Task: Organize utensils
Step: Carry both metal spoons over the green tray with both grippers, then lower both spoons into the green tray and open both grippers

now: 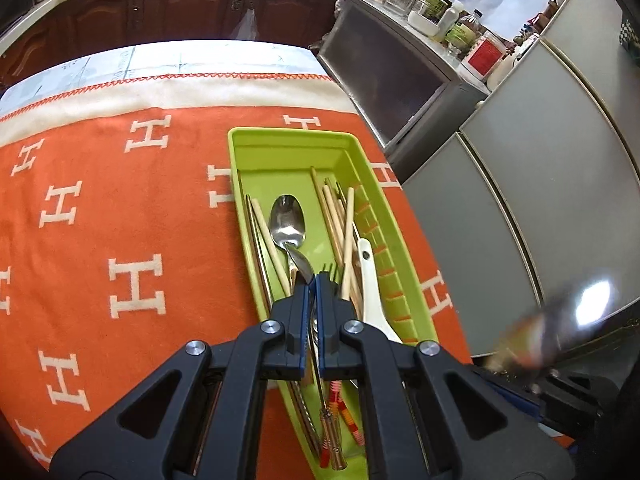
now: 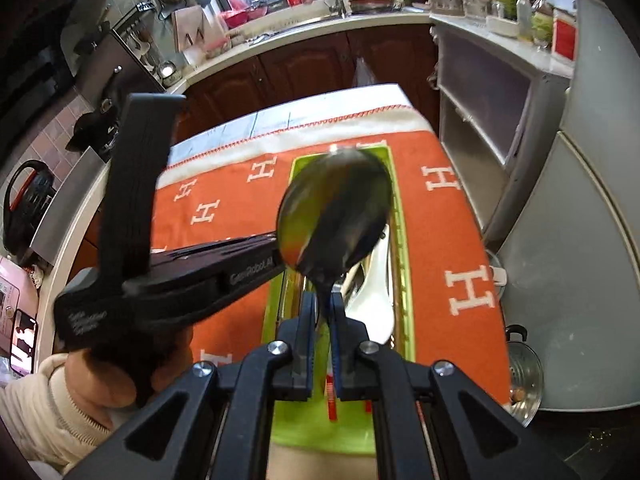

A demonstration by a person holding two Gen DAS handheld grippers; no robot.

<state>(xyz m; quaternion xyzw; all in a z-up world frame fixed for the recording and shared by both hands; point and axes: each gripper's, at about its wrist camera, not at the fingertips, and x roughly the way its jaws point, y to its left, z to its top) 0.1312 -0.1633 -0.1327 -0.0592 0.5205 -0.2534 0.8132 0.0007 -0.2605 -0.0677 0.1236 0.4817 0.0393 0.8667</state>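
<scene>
We have a metal spoon in each hand and both hover over the lime-green cutlery tray (image 1: pixel 256 148) on the orange H-patterned cloth (image 1: pixel 100 208) that covers the table. Our left gripper (image 1: pixel 312 286) has its fingers clenched on the neck of a steel spoon (image 1: pixel 287 216), whose bowl hangs over the tray's left compartment, beside a pair of wooden chopsticks (image 1: pixel 268 240). The right-hand compartment holds more chopsticks (image 1: pixel 340 220), a white ceramic soup spoon (image 1: pixel 372 280) and what looks like a fork. Our right gripper (image 2: pixel 323 304) grasps a second, larger metal spoon (image 2: pixel 336 212) by its neck, the bowl raised and blurred above the middle of the tray.

We judge the step to be placing: both spoons carried to the tray, neither set down yet. Next, the left spoon should be lowered flat into the left compartment, clear of the chopsticks, and released; the right should wait until the left gripper is clear, since the two tools crowd the same narrow tray.
</scene>
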